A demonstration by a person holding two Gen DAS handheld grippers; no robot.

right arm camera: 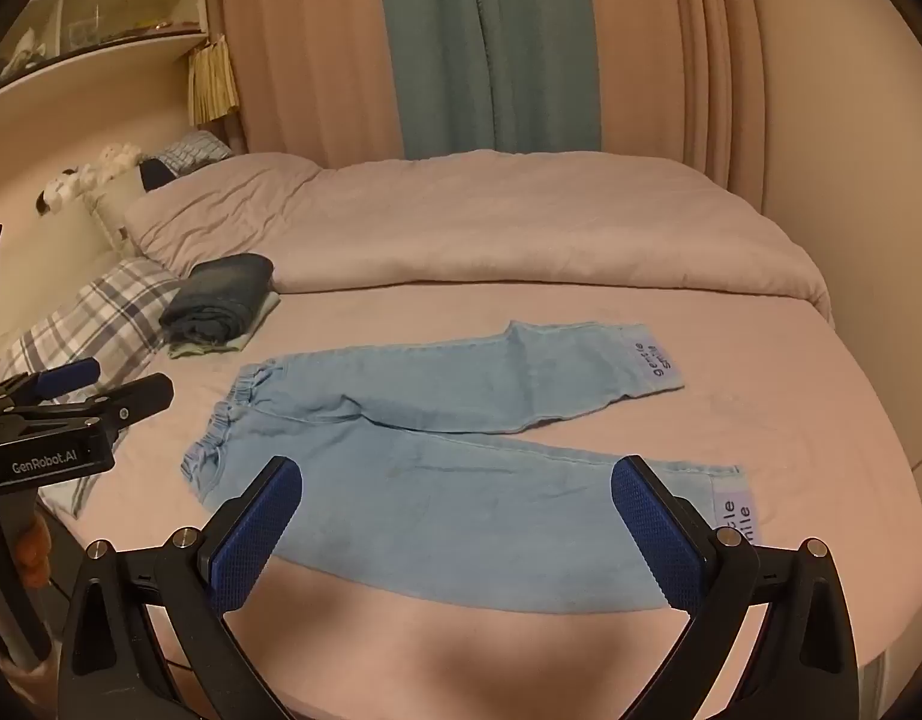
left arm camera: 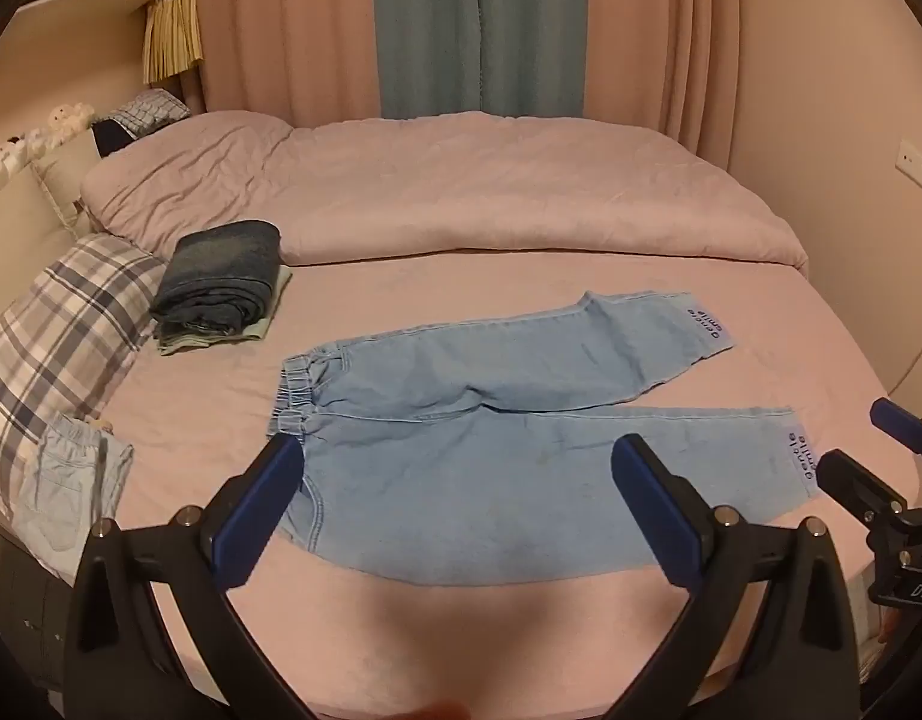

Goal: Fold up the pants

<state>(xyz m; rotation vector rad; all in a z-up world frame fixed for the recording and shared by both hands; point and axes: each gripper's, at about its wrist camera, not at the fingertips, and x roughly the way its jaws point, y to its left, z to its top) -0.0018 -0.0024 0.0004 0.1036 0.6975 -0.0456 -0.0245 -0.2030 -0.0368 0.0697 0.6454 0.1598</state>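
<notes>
So both grippers are spread wide with nothing between the blue pads — left gripper (left arm camera: pixel 455 468) and right gripper (right arm camera: pixel 458 492) hang over the near edge of the pants (left arm camera: pixel 496 420). Those light blue pants lie flat and unfolded on the pink bed (left arm camera: pixel 461 630), legs apart, waistband pointing at the plaid pillow (left arm camera: pixel 59 324). Just beyond the waistband — a stack of folded jeans (left arm camera: pixel 221 282).

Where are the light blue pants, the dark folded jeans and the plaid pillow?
light blue pants (left arm camera: pixel 461 468): left wrist view, on the near leg.
dark folded jeans (left arm camera: pixel 224 276): left wrist view, on the top fold.
plaid pillow (right arm camera: pixel 110 312): right wrist view, on its upper face.
</notes>
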